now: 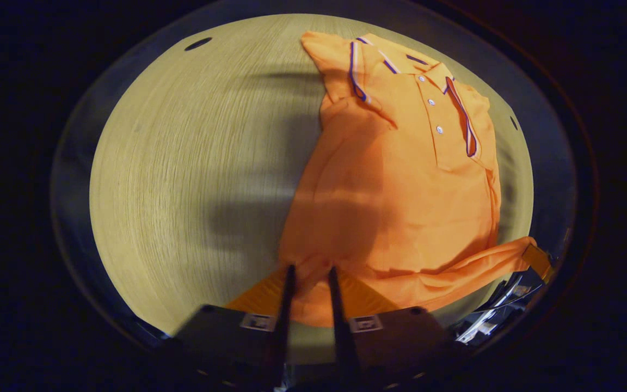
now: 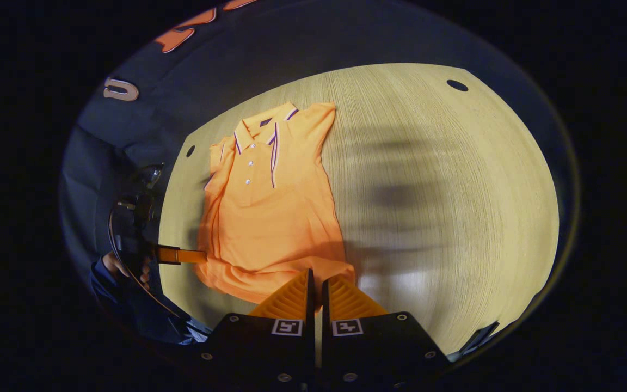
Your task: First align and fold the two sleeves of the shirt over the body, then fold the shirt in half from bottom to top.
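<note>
Shirt point(image 1: 400, 185) flat on table point(image 1: 183, 179), both sleeves folded over body, collar at far end. Left gripper point(image 1: 309, 270) clamps one hem corner; right gripper point(image 2: 315, 277) pinched tight on the other corner.

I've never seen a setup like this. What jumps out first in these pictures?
The bright orange polo shirt lying flat on the pale wooden table, sleeves already folded in, collar at the far end. At its near hem, the right tool pinches one corner, while the left tool grips the other.
</note>
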`<action>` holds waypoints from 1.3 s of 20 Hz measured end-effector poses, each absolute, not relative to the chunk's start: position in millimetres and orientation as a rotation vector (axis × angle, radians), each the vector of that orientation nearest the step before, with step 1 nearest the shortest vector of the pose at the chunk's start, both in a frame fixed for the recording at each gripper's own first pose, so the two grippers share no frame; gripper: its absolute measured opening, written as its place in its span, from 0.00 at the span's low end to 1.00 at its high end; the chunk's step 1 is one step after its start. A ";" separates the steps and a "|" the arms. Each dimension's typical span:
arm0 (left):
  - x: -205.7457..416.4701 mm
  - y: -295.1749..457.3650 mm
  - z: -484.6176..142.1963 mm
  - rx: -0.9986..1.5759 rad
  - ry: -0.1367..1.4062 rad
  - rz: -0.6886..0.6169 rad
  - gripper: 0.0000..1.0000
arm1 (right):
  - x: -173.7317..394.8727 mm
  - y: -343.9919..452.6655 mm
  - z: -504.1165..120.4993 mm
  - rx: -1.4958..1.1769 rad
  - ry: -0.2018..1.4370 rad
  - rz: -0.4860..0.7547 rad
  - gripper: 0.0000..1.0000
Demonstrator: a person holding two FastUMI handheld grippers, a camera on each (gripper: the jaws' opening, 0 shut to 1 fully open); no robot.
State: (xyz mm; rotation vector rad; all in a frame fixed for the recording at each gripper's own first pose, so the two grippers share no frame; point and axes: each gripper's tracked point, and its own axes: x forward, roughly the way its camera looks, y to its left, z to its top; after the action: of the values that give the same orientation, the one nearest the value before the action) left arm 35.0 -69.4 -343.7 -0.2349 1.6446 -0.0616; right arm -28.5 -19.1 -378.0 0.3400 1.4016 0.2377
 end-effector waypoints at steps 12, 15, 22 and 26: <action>120.1 -49.5 -261.9 -0.174 1.348 -0.181 0.02 | 20.9 -12.5 -358.5 0.431 1.285 0.219 0.06; 152.7 -49.9 -250.3 -0.157 1.300 -0.191 0.01 | 50.9 -11.9 -345.5 0.422 1.236 0.226 0.06; 221.6 -50.4 -250.0 -0.133 1.257 -0.232 0.01 | 125.2 -4.3 -332.9 0.388 1.164 0.239 0.06; 257.0 -52.2 -269.4 -0.101 1.239 -0.243 0.01 | 168.7 5.8 -344.9 0.386 1.163 0.236 0.06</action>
State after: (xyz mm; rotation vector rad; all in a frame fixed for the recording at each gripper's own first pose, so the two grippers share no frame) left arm 257.0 -52.2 -269.4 -0.1009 1.2388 -0.2426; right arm 168.7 5.8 -344.9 0.3855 1.1632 0.2360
